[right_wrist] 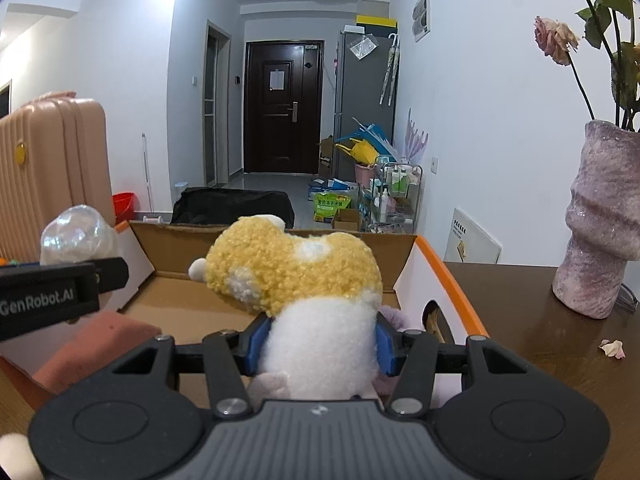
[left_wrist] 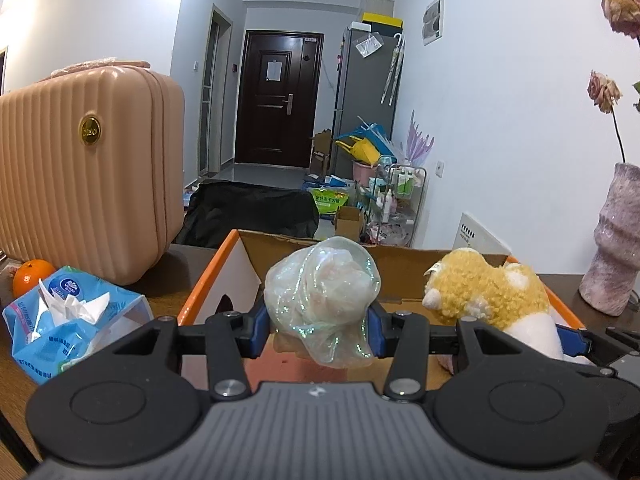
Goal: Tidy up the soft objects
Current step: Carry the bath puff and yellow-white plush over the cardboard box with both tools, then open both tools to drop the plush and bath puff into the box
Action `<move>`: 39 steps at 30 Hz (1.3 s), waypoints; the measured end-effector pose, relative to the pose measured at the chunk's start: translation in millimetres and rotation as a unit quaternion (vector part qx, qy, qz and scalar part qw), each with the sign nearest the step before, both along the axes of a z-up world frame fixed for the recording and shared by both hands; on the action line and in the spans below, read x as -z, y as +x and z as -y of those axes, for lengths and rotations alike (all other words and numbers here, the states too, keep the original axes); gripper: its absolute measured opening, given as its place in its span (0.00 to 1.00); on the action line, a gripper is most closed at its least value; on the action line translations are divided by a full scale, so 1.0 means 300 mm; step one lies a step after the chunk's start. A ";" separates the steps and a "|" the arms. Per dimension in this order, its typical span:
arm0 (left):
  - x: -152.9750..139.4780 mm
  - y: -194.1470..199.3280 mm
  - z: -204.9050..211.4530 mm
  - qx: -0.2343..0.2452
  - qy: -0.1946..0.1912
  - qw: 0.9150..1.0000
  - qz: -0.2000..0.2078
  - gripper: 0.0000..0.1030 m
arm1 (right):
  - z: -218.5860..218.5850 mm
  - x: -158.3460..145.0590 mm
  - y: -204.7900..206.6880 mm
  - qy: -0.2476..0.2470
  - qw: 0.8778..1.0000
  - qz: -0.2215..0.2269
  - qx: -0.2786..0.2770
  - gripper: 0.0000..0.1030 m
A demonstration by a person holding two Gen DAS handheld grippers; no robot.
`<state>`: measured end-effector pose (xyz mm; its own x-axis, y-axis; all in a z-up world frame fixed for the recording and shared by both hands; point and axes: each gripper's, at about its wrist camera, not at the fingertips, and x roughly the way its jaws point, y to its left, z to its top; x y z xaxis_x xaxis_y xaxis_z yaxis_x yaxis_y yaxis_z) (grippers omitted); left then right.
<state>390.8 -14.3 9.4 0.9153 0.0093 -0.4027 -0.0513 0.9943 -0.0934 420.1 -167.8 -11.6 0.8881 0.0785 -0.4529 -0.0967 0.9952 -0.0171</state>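
While both grippers hang over the one open cardboard box point(left_wrist: 404, 264), each has a soft thing pinched between its blue pads. The left gripper point(left_wrist: 318, 330) is closed on a single crumpled ball of iridescent clear film point(left_wrist: 322, 296), held above the box's near-left part. The right gripper point(right_wrist: 322, 344) is closed on the white belly of one yellow-and-white plush toy point(right_wrist: 296, 276), whose curly yellow head leans forward over the box floor; in the left wrist view the same plush toy point(left_wrist: 488, 296) sits just to the right of the film ball.

Inside the box lie two more soft items: a pinkish-red cloth point(right_wrist: 100, 344) at the near-left, and a lilac fuzzy piece point(right_wrist: 394, 318) showing just behind the plush.

On the brown table point(right_wrist: 532, 344) stand one peach ribbed case point(left_wrist: 80, 168), one blue tissue pack point(left_wrist: 76, 320) with a single orange point(left_wrist: 32, 276) beside it, and one mauve vase point(right_wrist: 600, 216) with wilted roses. One fallen petal point(right_wrist: 612, 348) lies near the vase.
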 end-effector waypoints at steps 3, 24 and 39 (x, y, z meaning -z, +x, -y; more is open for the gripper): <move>0.015 0.005 0.005 -0.002 0.011 1.000 -0.002 0.46 | -0.012 0.007 -0.011 -0.004 1.000 0.005 -0.003 0.50; 0.014 -0.026 0.001 -0.022 0.015 0.999 0.024 1.00 | 0.016 0.011 -0.042 0.023 0.999 0.023 0.012 0.95; 0.022 -0.059 -0.014 -0.034 0.005 0.999 0.018 1.00 | 0.023 0.008 -0.087 0.022 0.999 0.034 0.014 0.99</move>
